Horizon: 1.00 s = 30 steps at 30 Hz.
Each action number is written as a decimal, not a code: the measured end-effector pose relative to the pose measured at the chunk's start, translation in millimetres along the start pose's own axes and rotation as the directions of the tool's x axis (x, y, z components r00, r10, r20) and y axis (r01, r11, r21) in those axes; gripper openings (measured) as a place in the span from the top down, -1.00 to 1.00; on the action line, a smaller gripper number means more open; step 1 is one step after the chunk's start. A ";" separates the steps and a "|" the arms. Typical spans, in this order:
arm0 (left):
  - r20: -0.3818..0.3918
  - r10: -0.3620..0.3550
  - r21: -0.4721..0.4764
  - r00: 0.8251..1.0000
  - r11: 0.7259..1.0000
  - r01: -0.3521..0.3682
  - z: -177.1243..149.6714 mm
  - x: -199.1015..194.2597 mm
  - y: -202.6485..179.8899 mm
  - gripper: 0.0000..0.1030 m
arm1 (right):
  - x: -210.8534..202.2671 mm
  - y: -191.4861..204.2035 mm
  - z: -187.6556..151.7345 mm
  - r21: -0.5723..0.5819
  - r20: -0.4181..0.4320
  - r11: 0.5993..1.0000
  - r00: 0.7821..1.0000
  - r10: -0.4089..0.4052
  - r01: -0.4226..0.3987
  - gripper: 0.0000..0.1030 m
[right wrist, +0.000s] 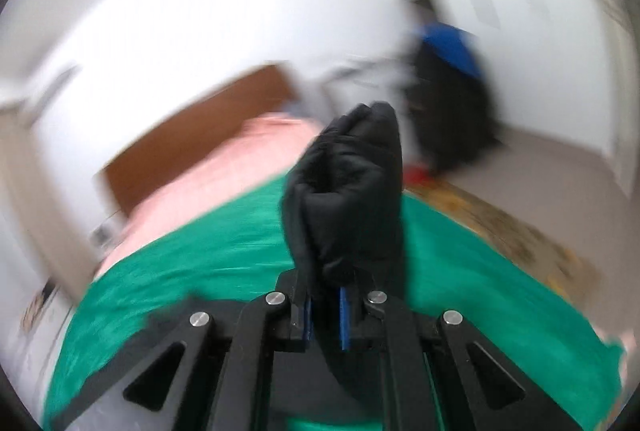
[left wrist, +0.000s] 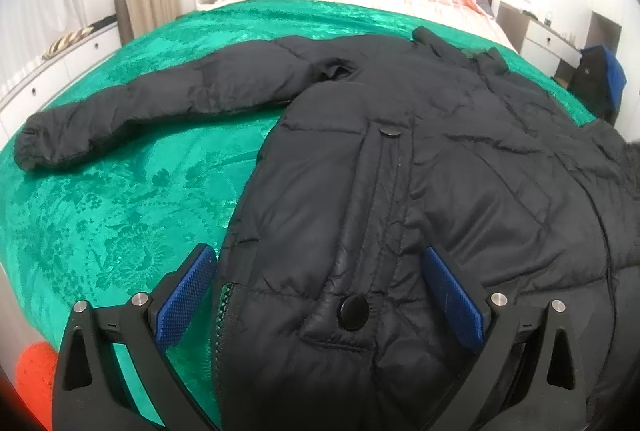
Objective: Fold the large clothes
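The black puffer jacket (left wrist: 400, 171) lies flat on the green blanket (left wrist: 120, 211), its long axis running straight ahead of the left gripper (left wrist: 320, 283), whose jaws gape wide, straddling the hem. The right gripper (right wrist: 326, 311) pinches a bunched black jacket cuff (right wrist: 348, 199), raised above the bed, so it likely leads the fold.

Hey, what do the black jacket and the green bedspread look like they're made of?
Black jacket: likely a smooth synthetic shell, faintly shiny, with padded fill, judging by the stitched puffy panels. Green bedspread: probably plush velvet-like fabric, glossy, with an embossed floral pattern.
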<state>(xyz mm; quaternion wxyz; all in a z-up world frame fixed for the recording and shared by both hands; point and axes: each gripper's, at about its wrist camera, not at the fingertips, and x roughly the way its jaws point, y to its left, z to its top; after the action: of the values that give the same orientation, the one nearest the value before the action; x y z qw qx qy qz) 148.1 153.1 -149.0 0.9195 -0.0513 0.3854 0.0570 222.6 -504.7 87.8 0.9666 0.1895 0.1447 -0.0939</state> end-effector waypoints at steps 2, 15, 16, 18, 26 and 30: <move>-0.002 -0.009 -0.010 1.000 1.000 0.009 0.1 0.0 2.3 -0.99 | 6.4 78.5 4.8 -0.103 -0.016 0.986 0.992 0.127 -0.128 0.81; -0.002 -0.037 -0.006 0.999 0.999 0.037 -6.0 -1.3 4.7 -0.99 | 144.2 324.2 -225.9 -0.089 -0.568 0.851 0.728 0.383 -0.517 -0.47; -0.005 -0.041 -0.010 0.999 0.999 0.041 -7.0 -1.4 5.1 -0.99 | 138.4 316.2 -233.9 -0.082 -0.576 0.850 0.721 0.385 -0.520 -0.48; -0.010 -0.046 -0.018 0.999 0.999 0.046 -7.4 -0.5 5.0 -0.99 | 131.1 296.1 -234.3 -0.107 -0.580 0.850 0.727 0.367 -0.515 -0.48; -0.020 -0.056 -0.036 0.998 0.998 0.055 -6.1 4.1 4.0 -0.99 | 126.7 145.8 -229.6 -0.175 -0.575 0.937 0.804 0.152 -0.303 -0.60; -0.041 -0.063 -0.047 0.997 0.997 0.061 -3.3 0.4 4.9 -0.99 | 84.4 102.8 -242.4 -0.198 -0.525 0.943 0.842 0.127 -0.265 -0.46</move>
<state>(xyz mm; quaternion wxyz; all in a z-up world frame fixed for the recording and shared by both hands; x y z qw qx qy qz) 145.3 157.5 -151.8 0.9111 -0.0853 0.4016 0.0362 267.1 -326.5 -118.9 0.9157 0.0912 0.3833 0.0792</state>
